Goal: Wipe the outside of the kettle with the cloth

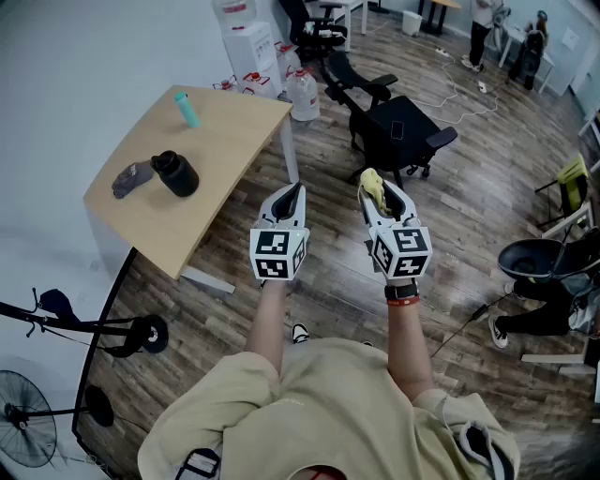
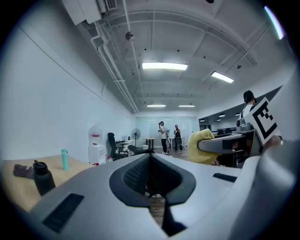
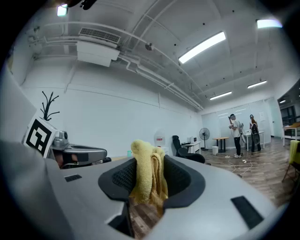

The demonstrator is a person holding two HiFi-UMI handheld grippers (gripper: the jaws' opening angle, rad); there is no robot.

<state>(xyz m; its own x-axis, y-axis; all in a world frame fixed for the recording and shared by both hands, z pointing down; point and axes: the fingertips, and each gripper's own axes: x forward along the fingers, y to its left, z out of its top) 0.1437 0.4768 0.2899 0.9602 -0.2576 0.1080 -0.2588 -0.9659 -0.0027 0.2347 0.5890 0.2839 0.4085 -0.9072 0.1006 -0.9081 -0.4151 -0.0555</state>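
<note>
The black kettle (image 1: pixel 175 172) stands on the wooden table (image 1: pixel 216 187) to my left, well apart from both grippers; the left gripper view shows this kettle (image 2: pixel 41 177) at its lower left. My right gripper (image 1: pixel 377 187) is shut on a yellow cloth (image 1: pixel 372 186), held in the air over the floor. In the right gripper view the cloth (image 3: pixel 149 176) hangs bunched between the jaws. My left gripper (image 1: pixel 292 193) is shut with nothing in it, level with the right one. The cloth (image 2: pixel 204 146) also shows at the right of the left gripper view.
On the table lie a teal bottle (image 1: pixel 187 108) and a grey rag (image 1: pixel 131 178). A black office chair (image 1: pixel 398 131) stands ahead, water jugs (image 1: pixel 302 94) by the table's far corner. A fan (image 1: pixel 28 431) stands at lower left. People (image 1: pixel 483 28) stand far off.
</note>
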